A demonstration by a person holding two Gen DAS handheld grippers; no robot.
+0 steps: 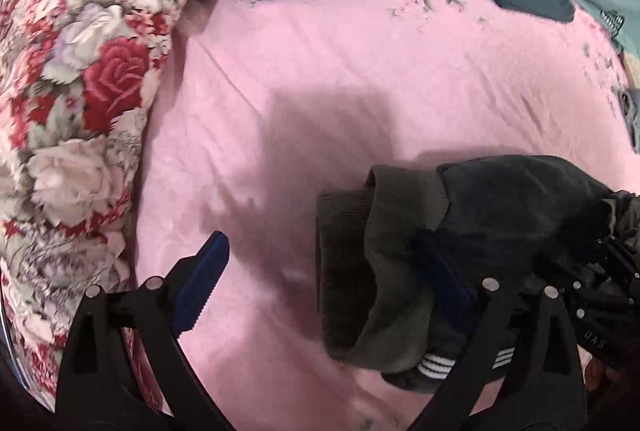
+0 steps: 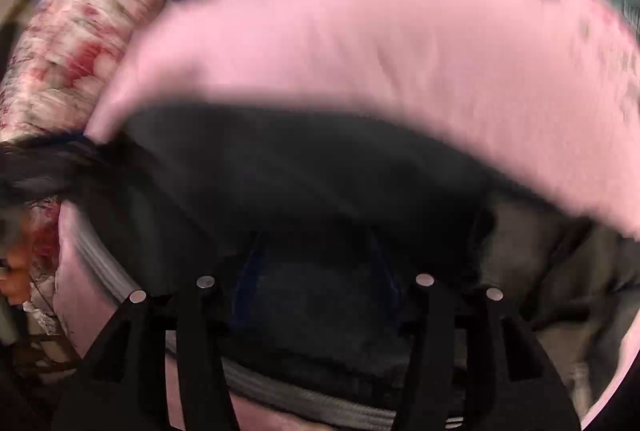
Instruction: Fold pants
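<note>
Dark striped pants [image 1: 500, 231] lay bunched on the pink sheet [image 1: 320, 91] beside a floral quilt [image 1: 80, 91]. Left gripper [image 1: 324, 283] stood wide; right gripper [image 2: 316, 263], blurred, straddled the fabric, its grip indeterminable.

Left hand-held gripper [image 1: 320, 271] wide apart (right one [image 2: 316, 271] blurred)

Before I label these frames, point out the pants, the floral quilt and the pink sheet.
pants [image 1: 512, 215]: left wrist view, dark bunched body.
floral quilt [image 1: 116, 79]: left wrist view, red rose.
pink sheet [image 1: 340, 71]: left wrist view, bare middle.
</note>
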